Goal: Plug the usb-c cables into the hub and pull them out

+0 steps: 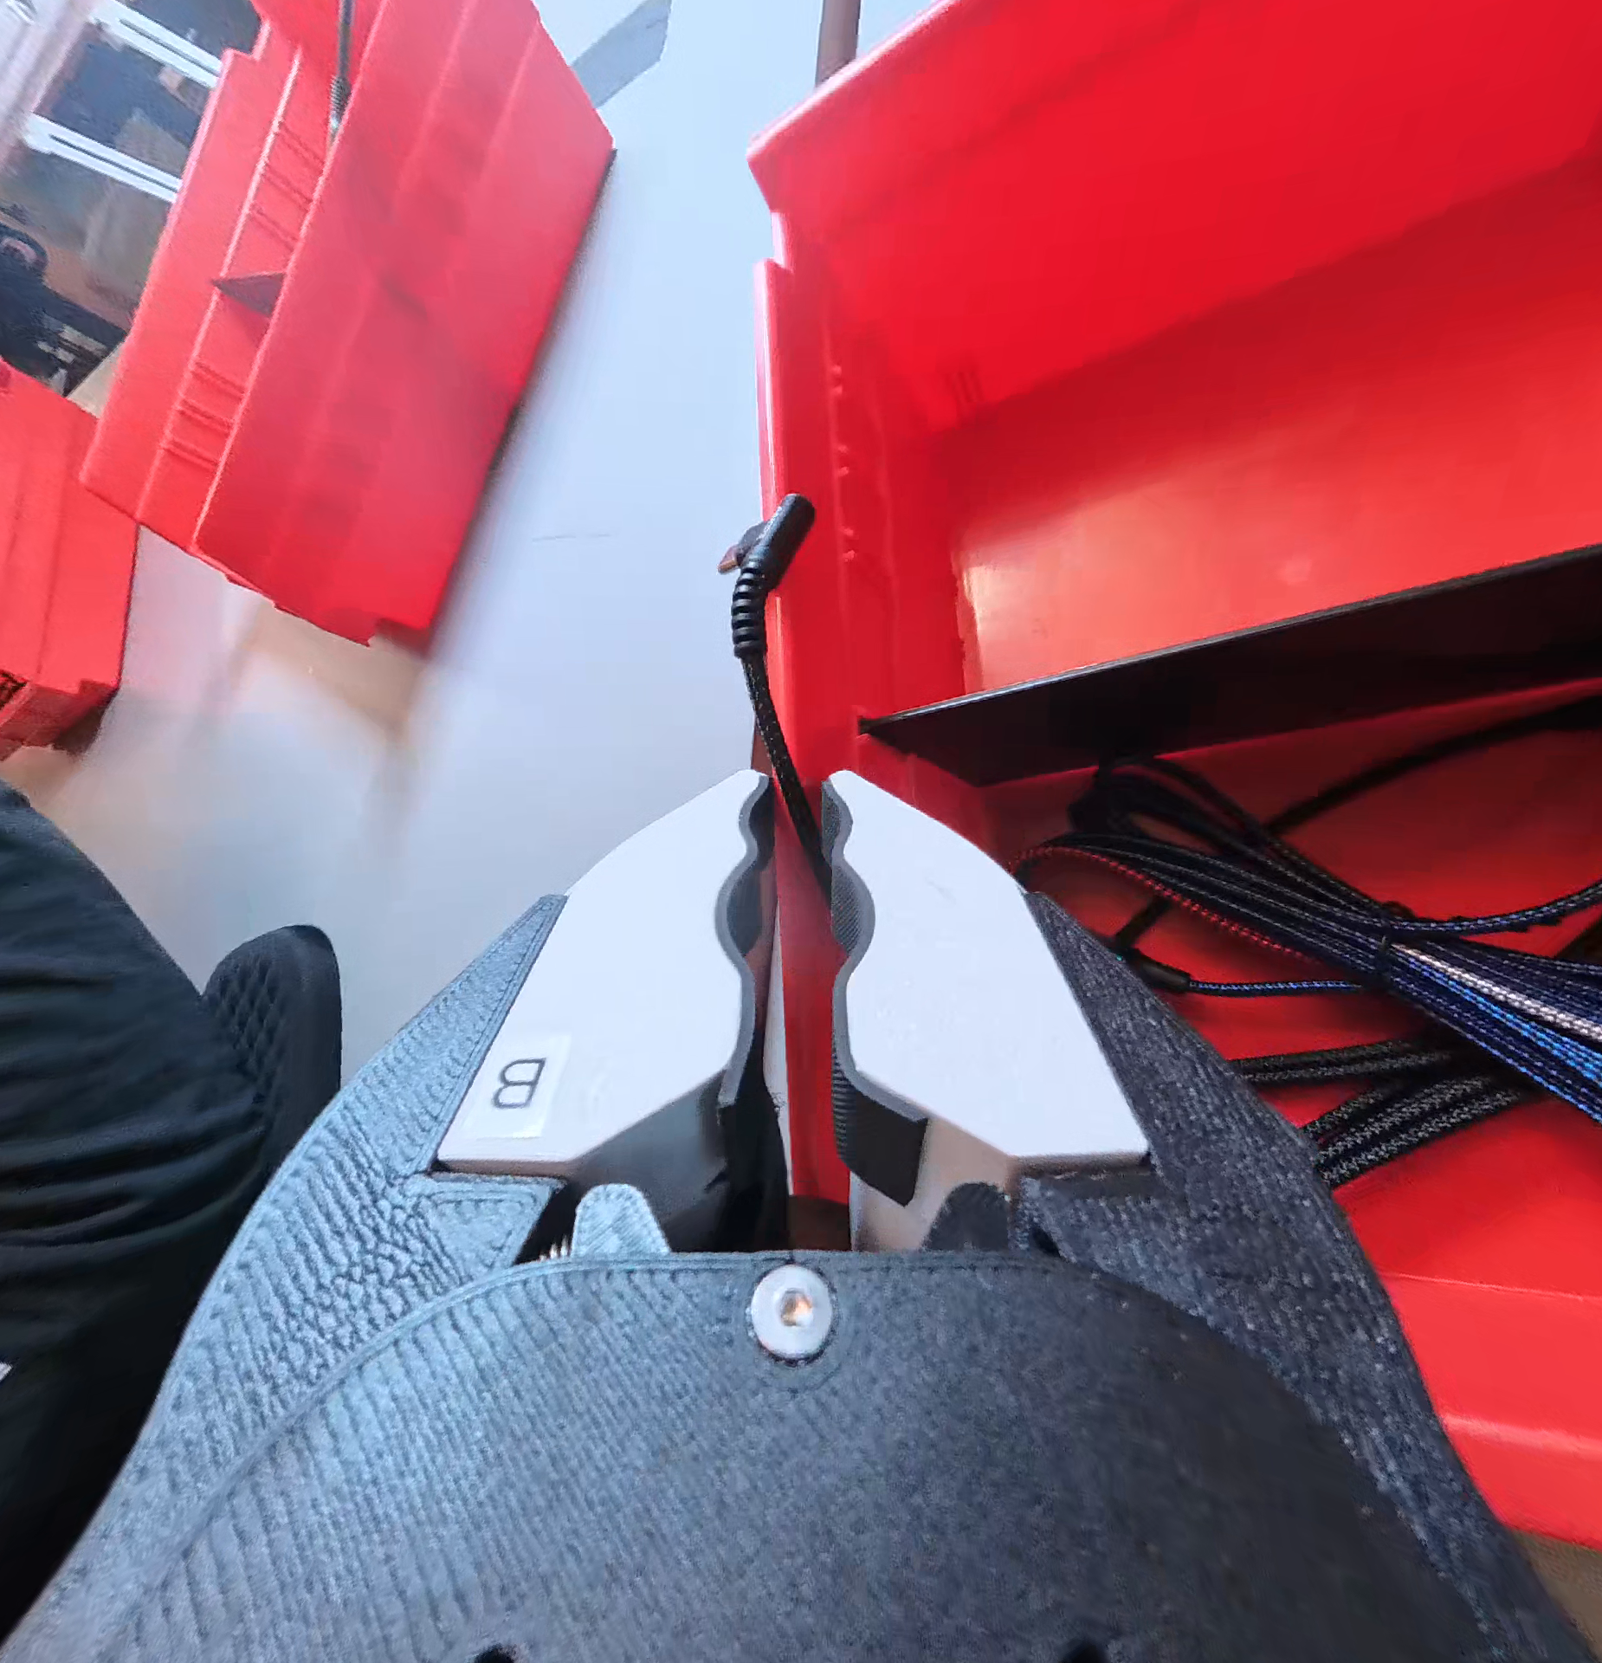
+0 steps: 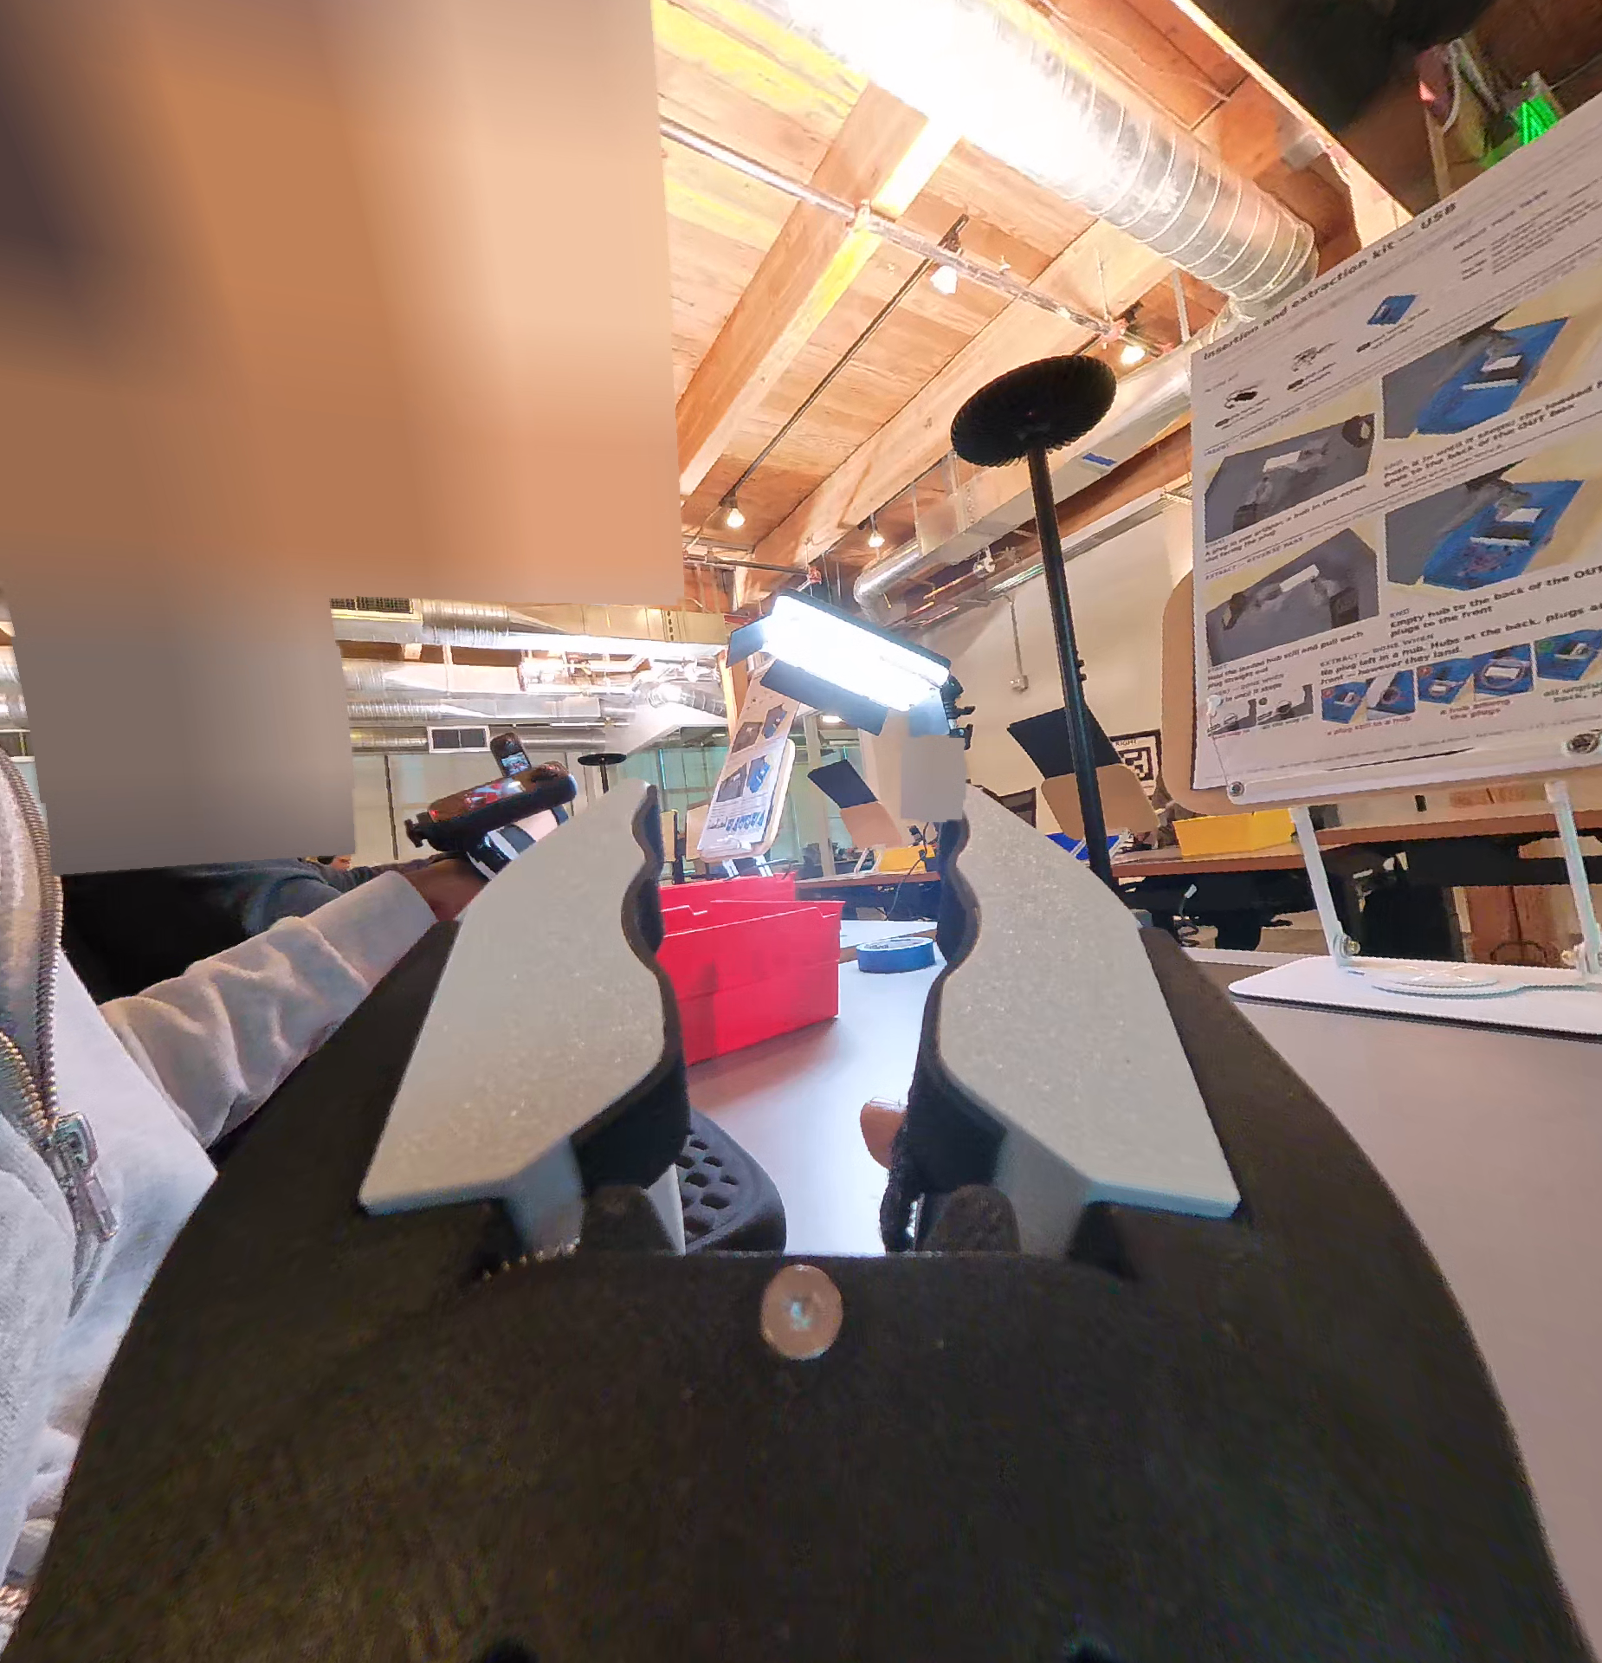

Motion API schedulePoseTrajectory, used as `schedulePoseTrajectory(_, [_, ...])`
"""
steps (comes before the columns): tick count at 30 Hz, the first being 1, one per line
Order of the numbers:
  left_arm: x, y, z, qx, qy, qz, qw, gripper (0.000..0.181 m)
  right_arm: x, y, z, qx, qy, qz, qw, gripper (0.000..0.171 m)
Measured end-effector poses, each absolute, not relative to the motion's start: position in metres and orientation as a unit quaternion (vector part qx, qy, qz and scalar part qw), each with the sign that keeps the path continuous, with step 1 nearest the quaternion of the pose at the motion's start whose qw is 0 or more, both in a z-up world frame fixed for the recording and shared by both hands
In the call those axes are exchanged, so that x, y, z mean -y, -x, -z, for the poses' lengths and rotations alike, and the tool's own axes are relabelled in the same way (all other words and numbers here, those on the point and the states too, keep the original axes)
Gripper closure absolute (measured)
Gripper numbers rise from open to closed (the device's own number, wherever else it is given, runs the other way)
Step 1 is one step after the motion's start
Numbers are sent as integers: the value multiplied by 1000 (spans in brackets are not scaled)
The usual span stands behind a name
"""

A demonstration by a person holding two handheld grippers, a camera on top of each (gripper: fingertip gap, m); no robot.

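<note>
Already our left gripper [image 1: 793,792] has its jaws clamped on the braided usb-c cable [image 1: 784,738], whose plug [image 1: 773,538] points up-frame beside the red bin [image 1: 1229,378], while our right gripper [image 2: 802,837], jaws apart and empty, faces away, no hub in sight.

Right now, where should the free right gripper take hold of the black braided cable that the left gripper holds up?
Probably by the rigid black plug body, not the ribbed sleeve below it, which bends. The black braided cable stands upright from the left gripper; come from the table side, since the red bin wall stands close behind.
</note>
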State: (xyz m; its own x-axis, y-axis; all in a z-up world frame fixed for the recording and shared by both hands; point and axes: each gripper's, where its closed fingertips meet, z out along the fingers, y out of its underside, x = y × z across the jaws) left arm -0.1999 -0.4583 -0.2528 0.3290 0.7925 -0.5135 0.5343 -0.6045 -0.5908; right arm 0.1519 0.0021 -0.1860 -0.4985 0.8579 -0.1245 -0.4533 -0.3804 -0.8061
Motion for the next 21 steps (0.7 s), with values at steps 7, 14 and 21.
schedulePoseTrajectory(7, [449, 189, 212, 414, 750, -427, 290, 176, -4, -152, 186, 363, 278, -787, 415, 113])
schedulePoseTrajectory(14, [421, 162, 115, 344, 676, -473, 449, 177, -2, -150, 187, 368, 278, -782, 418, 113])
schedulePoseTrajectory(21, [395, 153, 4, 254, 623, -544, 501, 177, -2, -151, 187, 369, 278, -781, 420, 114])
